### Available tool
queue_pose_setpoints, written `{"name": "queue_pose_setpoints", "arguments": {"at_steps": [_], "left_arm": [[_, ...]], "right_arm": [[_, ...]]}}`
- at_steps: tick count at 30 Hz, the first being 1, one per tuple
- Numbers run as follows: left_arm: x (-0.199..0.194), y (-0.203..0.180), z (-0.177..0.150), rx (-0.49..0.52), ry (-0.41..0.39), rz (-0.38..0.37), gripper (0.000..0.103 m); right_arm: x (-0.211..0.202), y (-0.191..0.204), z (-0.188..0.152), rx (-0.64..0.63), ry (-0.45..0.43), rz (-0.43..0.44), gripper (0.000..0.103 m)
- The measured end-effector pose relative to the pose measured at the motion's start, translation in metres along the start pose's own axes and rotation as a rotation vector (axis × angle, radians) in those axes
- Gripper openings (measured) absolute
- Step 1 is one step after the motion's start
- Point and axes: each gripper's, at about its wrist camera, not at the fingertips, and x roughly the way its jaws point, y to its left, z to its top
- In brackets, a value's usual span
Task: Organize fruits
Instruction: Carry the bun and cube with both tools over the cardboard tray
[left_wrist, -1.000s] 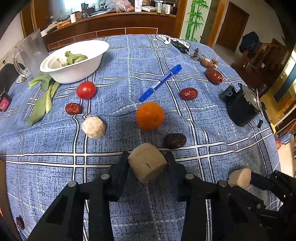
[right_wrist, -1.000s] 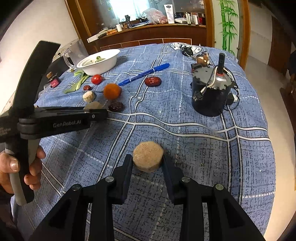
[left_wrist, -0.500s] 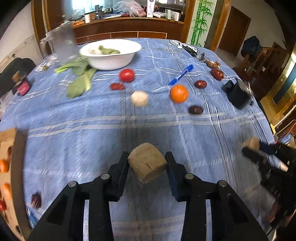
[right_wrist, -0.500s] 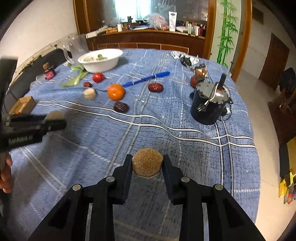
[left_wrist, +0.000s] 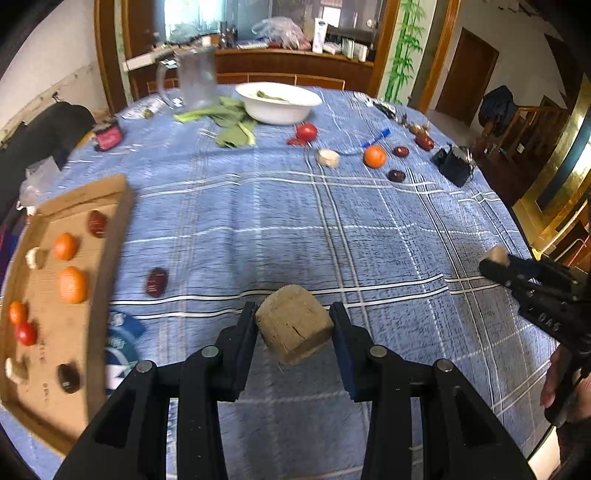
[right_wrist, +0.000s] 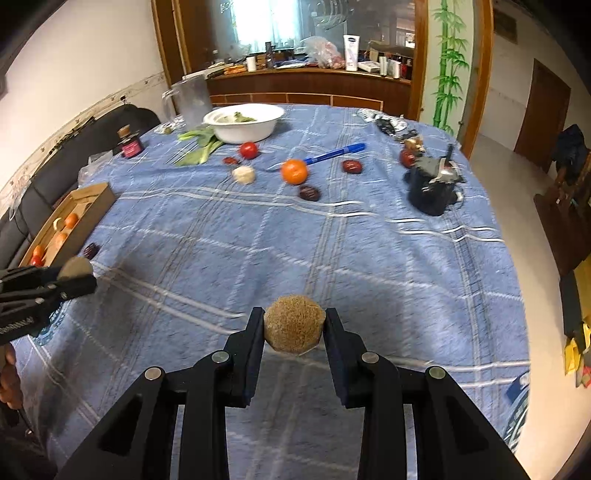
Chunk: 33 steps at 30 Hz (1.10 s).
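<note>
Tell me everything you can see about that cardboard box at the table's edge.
The cardboard box is a shallow, open, brown tray lying flat on the blue checked tablecloth at the table's left edge. Inside lie oranges, small red tomatoes, dark dates and pale chunks. Neither gripper touches it.

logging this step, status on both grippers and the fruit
Left gripper shut on a tan chunk, right gripper shut on a round brown piece. Cardboard tray partly filled. One dark date loose beside the tray.
</note>
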Motion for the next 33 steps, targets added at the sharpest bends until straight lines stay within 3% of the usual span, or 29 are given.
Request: {"name": "queue_pose_setpoints", "arguments": {"at_steps": [19, 33], "left_arm": [[-0.061, 0.099, -0.025, -0.153, -0.097, 0.081, 0.038], [-0.091, 0.185, -0.053, -0.317, -0.122, 0.203, 0.038]], "right_arm": [[0.009, 0.133, 0.024, -0.155, -0.001, 0.104, 0.034], [0.026, 0.229, 0.051, -0.298, -0.010, 0.245, 0.035]]}}
